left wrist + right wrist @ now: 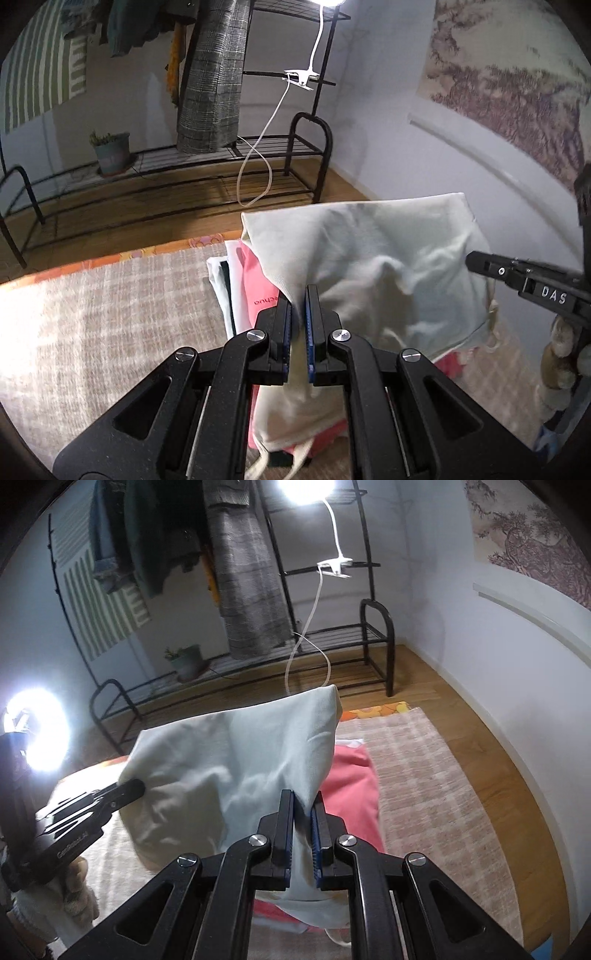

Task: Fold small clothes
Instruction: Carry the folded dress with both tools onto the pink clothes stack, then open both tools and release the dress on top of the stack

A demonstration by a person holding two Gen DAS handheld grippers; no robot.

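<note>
Two grippers, each clenched on one edge of the pale cream garment: my left gripper and right gripper hold it spread and lifted above the pink garment on the checked rug, probably to lay it flat for folding.

Open rug to the left of the left gripper: flat, nothing on it, free to pass. Straight ahead is blocked: pale cloth hangs raised btwn both grippers, hiding what's behind. Under it a stack of garments, pink one on top, fills the mid rug. Right gripper has bare rug on its right, clear out to wood floor & white wall. Beyond the rug's far edge: black metal rack w/ plant pot, dangling white cable. Far off, no hindrance near.
</note>
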